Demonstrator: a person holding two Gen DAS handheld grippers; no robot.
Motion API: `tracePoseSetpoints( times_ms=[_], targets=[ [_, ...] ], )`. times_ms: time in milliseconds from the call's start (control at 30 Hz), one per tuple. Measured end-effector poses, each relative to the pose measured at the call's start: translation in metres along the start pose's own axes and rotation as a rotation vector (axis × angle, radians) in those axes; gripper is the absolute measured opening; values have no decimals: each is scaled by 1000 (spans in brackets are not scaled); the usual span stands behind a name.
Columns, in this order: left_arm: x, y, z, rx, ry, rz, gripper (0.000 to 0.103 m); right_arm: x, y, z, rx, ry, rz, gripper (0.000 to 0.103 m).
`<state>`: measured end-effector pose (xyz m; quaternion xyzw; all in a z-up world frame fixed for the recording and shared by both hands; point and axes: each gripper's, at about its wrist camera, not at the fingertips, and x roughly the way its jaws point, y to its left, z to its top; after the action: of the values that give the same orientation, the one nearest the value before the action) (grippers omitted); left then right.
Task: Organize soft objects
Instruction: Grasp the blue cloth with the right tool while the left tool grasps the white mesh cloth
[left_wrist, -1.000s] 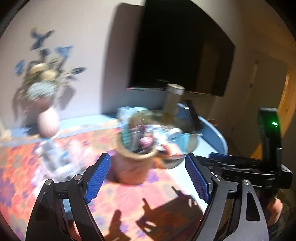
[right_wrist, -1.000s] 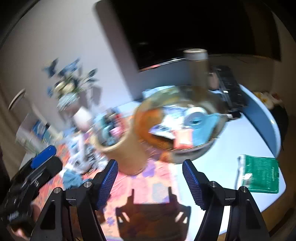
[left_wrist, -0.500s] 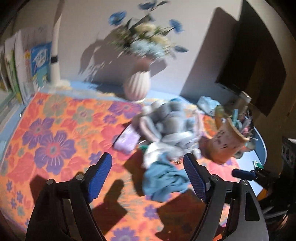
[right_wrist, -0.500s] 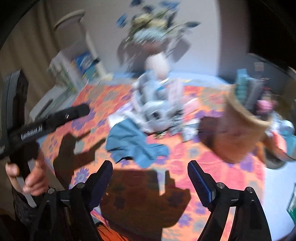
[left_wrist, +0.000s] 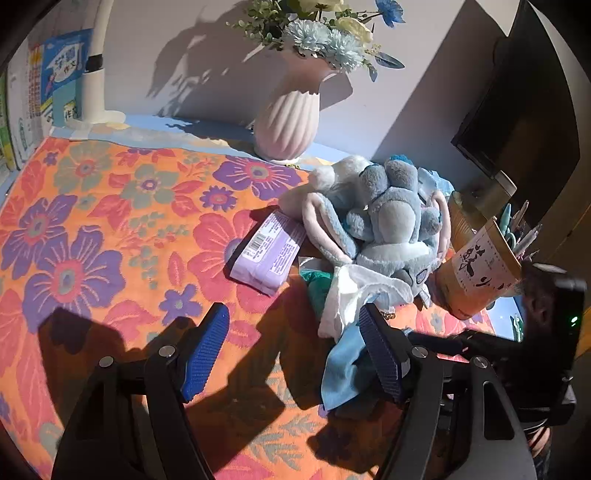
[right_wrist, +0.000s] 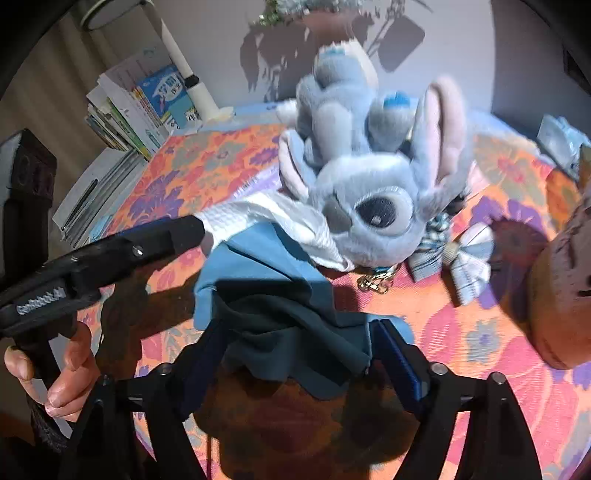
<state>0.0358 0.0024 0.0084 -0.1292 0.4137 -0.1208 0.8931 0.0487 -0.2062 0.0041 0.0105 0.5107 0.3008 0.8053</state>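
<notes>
Blue cloth (right_wrist: 280, 310) lies bunched on the flower-patterned desk (right_wrist: 480, 354) directly between the closing jaws of the right tool (right_wrist: 291, 365), in front of the grey plush toy (right_wrist: 369, 184). Left tool (left_wrist: 291, 354) hovers half-wide and empty, the cloth just off its right-hand finger, so the right hand looks nearer.
</notes>
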Motion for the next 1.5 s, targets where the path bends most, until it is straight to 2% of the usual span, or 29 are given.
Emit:
tracePoseSetpoints(
  times_ms=[33,67,133,167,333,467,633,700,733,867,900,933,1000,1100,1167,1233,1333,1367,1433,1500],
  targets=[
    [1,0,1,0,2,-4,70,1,2,-1,-1,8,2,56],
    [2,0,1,-1,4,-8,70,1,2,-3,-8,5,-15,52],
    [4,1,0,-4,8,-17,70,-3,4,-6,-28,3,-32,19],
    [5,1,0,-5,11,-21,70,-6,3,-8,-25,7,-19,17],
    [5,0,-5,0,13,-38,70,-36,-4,-20,-16,-43,-39,14],
    [8,-8,-6,12,26,-84,70,-59,-16,-25,6,-73,-88,14],
    [23,-27,-4,28,44,-89,70,-57,-29,-29,0,-28,-167,14],
    [33,-35,-4,34,59,-94,36,-53,-31,-32,-11,-1,-161,14],
    [37,-37,-4,38,66,-94,31,-51,-31,-35,-20,9,-170,14],
    [43,-40,-7,47,66,-83,21,-44,-34,-39,-32,41,-194,20],
    [40,-38,-8,40,57,-91,14,-43,-35,-40,-30,45,-197,28],
    [38,-36,-9,34,52,-99,11,-43,-37,-40,-28,46,-201,45],
    [32,-32,-10,25,44,-101,9,-44,-39,-40,-24,31,-207,62],
    [16,-24,-12,19,24,-82,9,-49,-40,-43,-27,21,-185,62],
    [1,-16,-14,6,-4,-86,9,-50,-36,-47,-38,23,-183,66],
    [-11,-8,-15,1,-16,-83,9,-51,-36,-50,-45,19,-177,80],
    [-21,3,-17,-9,-28,-82,9,-50,-34,-50,-25,4,-137,82],
    [-20,5,-17,-12,-20,-86,11,-48,-35,-48,-11,2,-117,82],
    [-13,7,-16,-33,5,-114,26,-42,-35,-45,18,4,-97,82],
    [-3,2,-14,-34,18,-175,43,-35,-37,-41,41,8,-85,82]
  ],
)
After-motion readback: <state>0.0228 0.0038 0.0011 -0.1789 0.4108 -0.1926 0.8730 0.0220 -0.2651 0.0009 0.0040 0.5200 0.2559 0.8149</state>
